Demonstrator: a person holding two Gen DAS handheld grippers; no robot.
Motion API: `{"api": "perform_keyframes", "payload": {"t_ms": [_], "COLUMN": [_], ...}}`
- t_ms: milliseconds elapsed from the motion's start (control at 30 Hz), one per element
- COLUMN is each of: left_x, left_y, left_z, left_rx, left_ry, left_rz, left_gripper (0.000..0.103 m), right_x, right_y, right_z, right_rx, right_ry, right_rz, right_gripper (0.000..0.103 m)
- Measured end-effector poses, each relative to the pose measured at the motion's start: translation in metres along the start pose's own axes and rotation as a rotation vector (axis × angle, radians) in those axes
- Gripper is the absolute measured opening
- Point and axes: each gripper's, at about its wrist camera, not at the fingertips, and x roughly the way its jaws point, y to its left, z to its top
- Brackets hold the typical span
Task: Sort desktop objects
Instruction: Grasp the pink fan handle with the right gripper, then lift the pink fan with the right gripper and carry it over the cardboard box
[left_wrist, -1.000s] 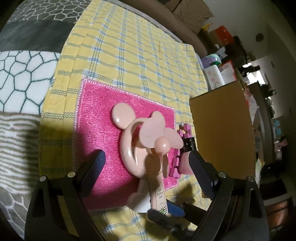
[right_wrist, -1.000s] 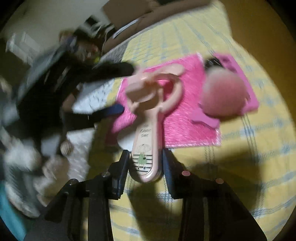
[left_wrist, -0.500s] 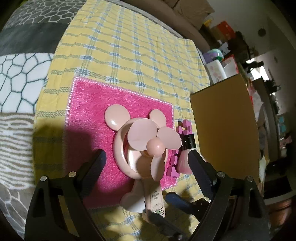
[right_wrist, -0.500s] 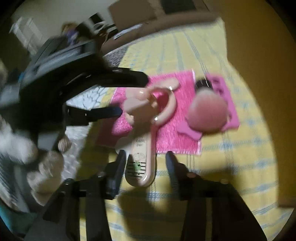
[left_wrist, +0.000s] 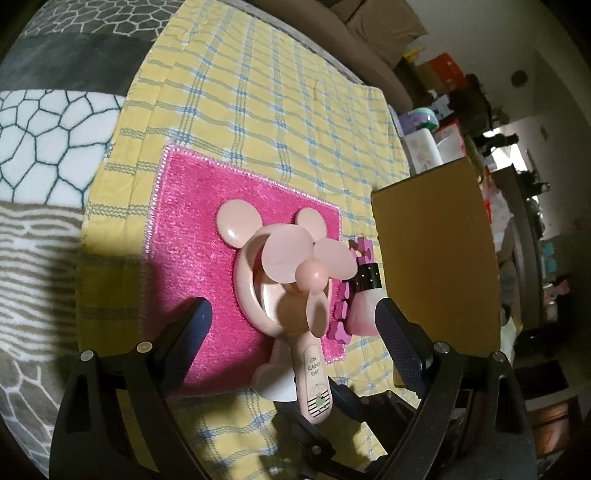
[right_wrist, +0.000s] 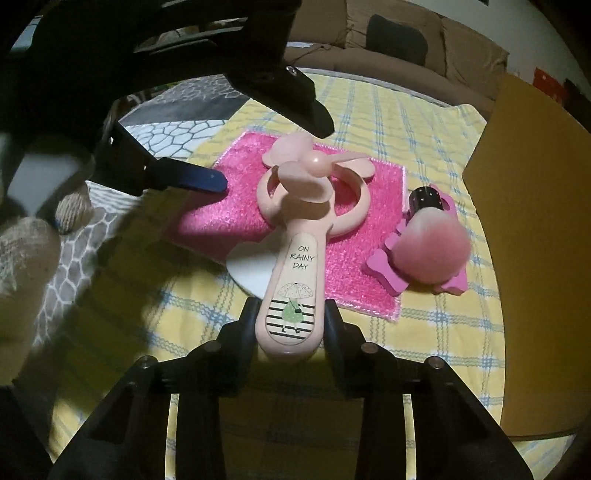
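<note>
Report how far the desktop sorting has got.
Done: nothing looks sorted yet. The makeup brush lies on the pink toe separator beside the pink cloth. In hand: the right tool is clamped on the handle of the pink fan; the left tool is open around its head. Left: placing the fan, then the brush and separator. No destination is identifiable, though a yellow-brown box stands nearby.

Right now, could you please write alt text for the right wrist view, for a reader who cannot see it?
The right tongs are shut on the handle of a pale pink mouse-eared handheld fan printed "ON RAINY DAY", over a bright pink fuzzy cloth on a yellow checked blanket. A fluffy pink makeup brush lies to its right.
</note>
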Motion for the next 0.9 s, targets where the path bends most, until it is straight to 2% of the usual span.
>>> {"api": "perform_keyframes", "payload": {"t_ms": [67, 267, 400, 533, 567, 633, 900], "left_x": [0.001, 0.006, 0.011, 0.016, 0.018, 0.023, 0.018], "left_y": [-0.001, -0.006, -0.013, -0.023, -0.025, -0.024, -0.019], "left_z": [-0.001, -0.001, 0.001, 0.007, 0.008, 0.009, 0.007], "left_rx": [0.001, 0.003, 0.012, 0.033, 0.037, 0.031, 0.021], "left_ry": [0.000, 0.010, 0.008, 0.005, 0.006, 0.014, 0.013], "left_rz": [-0.006, -0.021, -0.014, 0.002, 0.010, 0.052, 0.022], "left_gripper": [0.088, 0.088, 0.088, 0.086, 0.080, 0.047, 0.046], "right_x": [-0.001, -0.001, -0.006, -0.013, -0.012, -0.011, -0.012], "right_y": [-0.009, -0.053, -0.061, -0.051, -0.048, -0.044, -0.039], "right_z": [0.003, -0.001, -0.006, -0.004, -0.004, -0.003, -0.001], "right_rx": [0.057, 0.365, 0.445, 0.393, 0.384, 0.365, 0.328], "right_ry": [0.000, -0.002, -0.015, -0.015, -0.012, -0.006, -0.001], "right_rz": [0.059, 0.361, 0.481, 0.468, 0.470, 0.461, 0.420], "right_gripper": [0.034, 0.033, 0.034, 0.034, 0.034, 0.034, 0.034]}}
